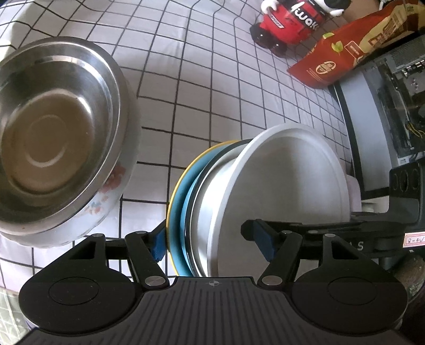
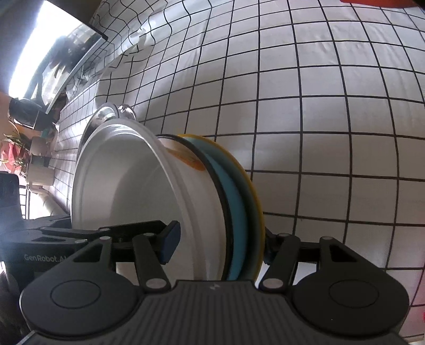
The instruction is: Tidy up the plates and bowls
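Note:
A stack of dishes fills the middle of both views: a white bowl [image 1: 287,180] nested on another bowl, with a blue plate [image 1: 183,207] and a yellow-rimmed plate beneath. My left gripper [image 1: 212,244] straddles the stack's rim, blue pads on either side, one pad against the yellow plate. My right gripper [image 2: 217,244] straddles the opposite rim of the same stack [image 2: 148,191], and its body shows in the left wrist view. Both views are rolled sideways. A steel bowl [image 1: 50,132] sits inside a floral enamel bowl [image 1: 106,191] at the left.
A white cloth with a black grid [image 1: 212,79] covers the table. A red cola bottle [image 1: 287,24] and an orange snack bag [image 1: 353,45] lie at the far right. A computer case [image 1: 385,106] stands at the right edge. Potted plants [image 2: 16,151] show beyond the table's end.

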`<action>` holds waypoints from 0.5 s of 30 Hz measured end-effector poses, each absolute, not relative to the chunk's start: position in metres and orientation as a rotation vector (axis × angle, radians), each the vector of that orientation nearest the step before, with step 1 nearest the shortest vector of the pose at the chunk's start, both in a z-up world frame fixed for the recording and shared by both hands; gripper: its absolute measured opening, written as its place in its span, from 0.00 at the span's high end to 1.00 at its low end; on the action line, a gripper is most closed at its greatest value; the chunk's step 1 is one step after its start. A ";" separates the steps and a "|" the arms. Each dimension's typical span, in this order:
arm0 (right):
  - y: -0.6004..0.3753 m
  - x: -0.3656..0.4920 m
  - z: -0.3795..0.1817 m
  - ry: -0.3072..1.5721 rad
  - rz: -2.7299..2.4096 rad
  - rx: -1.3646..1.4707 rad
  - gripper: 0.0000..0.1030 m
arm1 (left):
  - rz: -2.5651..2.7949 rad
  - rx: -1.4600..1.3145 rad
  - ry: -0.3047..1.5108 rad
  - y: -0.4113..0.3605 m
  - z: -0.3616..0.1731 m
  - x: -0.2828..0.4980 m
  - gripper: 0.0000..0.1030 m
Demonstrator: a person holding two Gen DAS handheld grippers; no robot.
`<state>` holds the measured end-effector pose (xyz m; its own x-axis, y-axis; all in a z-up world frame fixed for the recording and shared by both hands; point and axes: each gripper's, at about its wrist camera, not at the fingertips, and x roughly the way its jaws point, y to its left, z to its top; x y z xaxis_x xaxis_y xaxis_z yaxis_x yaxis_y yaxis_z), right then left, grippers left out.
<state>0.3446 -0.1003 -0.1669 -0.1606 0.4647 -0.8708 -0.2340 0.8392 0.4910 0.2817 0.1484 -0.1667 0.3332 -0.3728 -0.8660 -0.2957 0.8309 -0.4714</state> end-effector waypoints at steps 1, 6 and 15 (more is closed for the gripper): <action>-0.101 0.344 -0.167 1.622 0.626 0.181 0.40 | -0.052 -0.636 1.253 0.149 -0.167 0.283 0.32; -0.102 0.346 -0.167 1.603 0.637 0.180 0.40 | -0.041 -0.634 1.263 0.148 -0.167 0.287 0.32; -0.106 0.349 -0.171 1.606 0.642 0.196 0.41 | -0.056 -0.577 1.261 0.142 -0.168 0.288 0.32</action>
<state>0.3492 -0.1057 -0.1707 -0.1537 0.4850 -0.8609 -0.2421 0.8262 0.5087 0.2881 0.1418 -0.1682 0.3229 -0.3490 -0.8797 -0.2696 0.8571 -0.4390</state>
